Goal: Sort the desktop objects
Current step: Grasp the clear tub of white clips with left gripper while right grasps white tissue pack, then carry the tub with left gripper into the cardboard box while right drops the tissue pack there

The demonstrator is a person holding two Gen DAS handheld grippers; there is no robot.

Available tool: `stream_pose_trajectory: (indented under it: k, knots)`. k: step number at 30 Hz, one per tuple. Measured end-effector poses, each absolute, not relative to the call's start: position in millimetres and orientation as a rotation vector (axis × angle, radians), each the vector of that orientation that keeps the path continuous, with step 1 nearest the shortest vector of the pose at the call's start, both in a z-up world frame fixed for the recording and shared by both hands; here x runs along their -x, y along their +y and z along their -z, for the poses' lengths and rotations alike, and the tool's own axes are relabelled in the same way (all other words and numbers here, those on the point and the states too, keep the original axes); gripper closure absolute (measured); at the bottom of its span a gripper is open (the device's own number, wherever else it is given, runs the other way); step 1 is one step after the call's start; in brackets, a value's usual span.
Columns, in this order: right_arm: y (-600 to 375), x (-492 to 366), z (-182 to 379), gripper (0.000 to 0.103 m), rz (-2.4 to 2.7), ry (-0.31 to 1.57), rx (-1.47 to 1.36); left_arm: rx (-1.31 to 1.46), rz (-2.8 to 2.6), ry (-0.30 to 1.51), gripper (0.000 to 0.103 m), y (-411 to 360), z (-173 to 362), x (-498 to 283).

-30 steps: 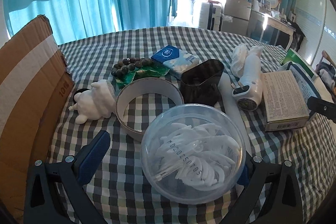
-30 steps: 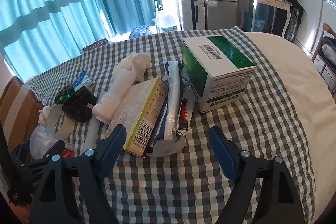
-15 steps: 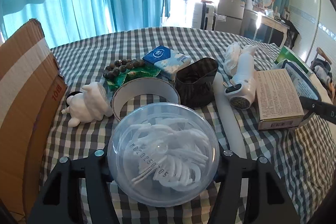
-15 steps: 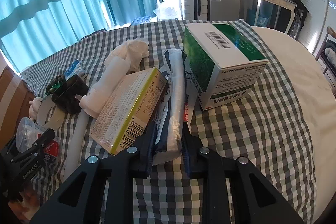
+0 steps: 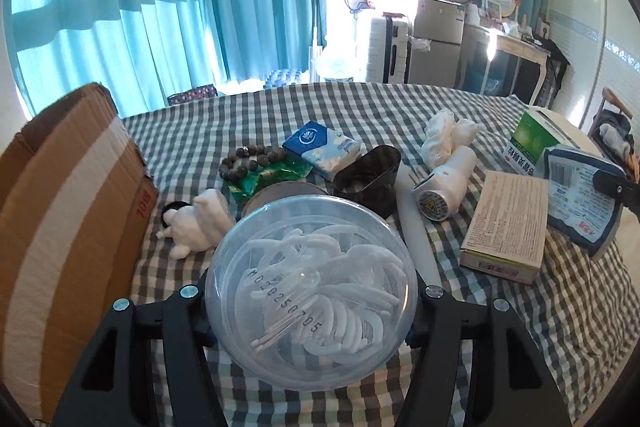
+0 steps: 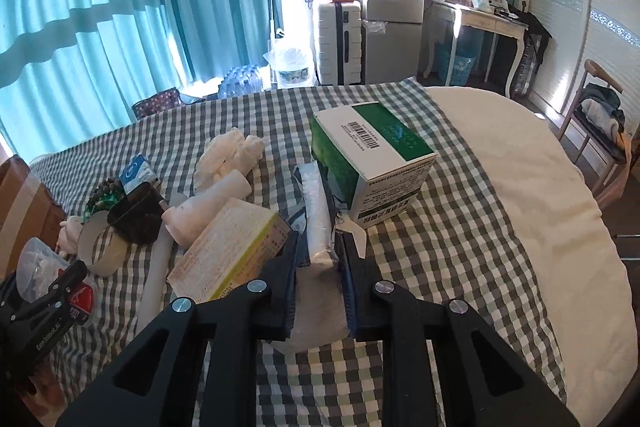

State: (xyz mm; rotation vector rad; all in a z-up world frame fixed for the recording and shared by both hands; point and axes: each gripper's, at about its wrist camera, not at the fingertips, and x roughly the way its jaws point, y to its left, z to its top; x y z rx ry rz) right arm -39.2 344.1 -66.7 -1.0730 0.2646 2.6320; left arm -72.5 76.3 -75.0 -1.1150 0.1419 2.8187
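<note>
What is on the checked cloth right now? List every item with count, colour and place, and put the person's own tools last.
clear tub of white floss picks: 1, between the left fingers
soft wrapped packet: 1, white and blue, between the right fingers
cardboard box: 1, brown, far left
white figurine: 1, beside the cardboard box
bead bracelet: 1, brown, behind the figurine
tissue pack: 1, blue, mid-table
dark cup: 1, centre
tan box: 1, right of centre
green and white box: 1, far right
left gripper: shut on the tub
right gripper: shut on the packet
</note>
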Motion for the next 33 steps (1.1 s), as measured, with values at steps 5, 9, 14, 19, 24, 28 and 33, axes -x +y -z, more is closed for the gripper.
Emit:
stream_pose_trajectory:
  k: [5, 9, 14, 19, 24, 28, 33]
  knots:
    - [340.0, 18.2, 41.2, 0.085, -2.632, 0.257, 1.012, 1.088, -2.837, 0.156, 0.039, 70.4, 47.7, 57.0]
    - [332.5, -0.4, 15.8, 0.085, -2.658, 0.258, 0.950, 1.091, -2.826, 0.145, 0.039, 62.5, 28.6, 46.6]
    - [311.6, -13.1, -9.2, 0.086, -2.712, 0.234, 0.913, 1.062, -2.844, 0.144, 0.039, 49.0, 0.6, 34.5]
    - [270.9, -13.9, -29.5, 0.086, -2.787, 0.116, 0.895, 0.977, -2.782, 0.133, 0.039, 27.9, -27.0, 28.1]
    - [223.5, -6.4, -48.2, 0.086, -2.883, 0.049, 0.879, 0.946, -2.830, 0.093, 0.039, -5.5, -49.4, 33.2]
    - [181.2, 4.9, -57.6, 0.086, -2.962, 0.031, 0.875, 0.935, -2.859, 0.035, 0.040, -38.4, -58.8, 42.5]
    - [125.3, 24.9, -67.7, 0.086, -3.060, 0.000, 0.869, 0.938, -2.904, 0.000, 0.040, -73.6, -63.5, 51.3]
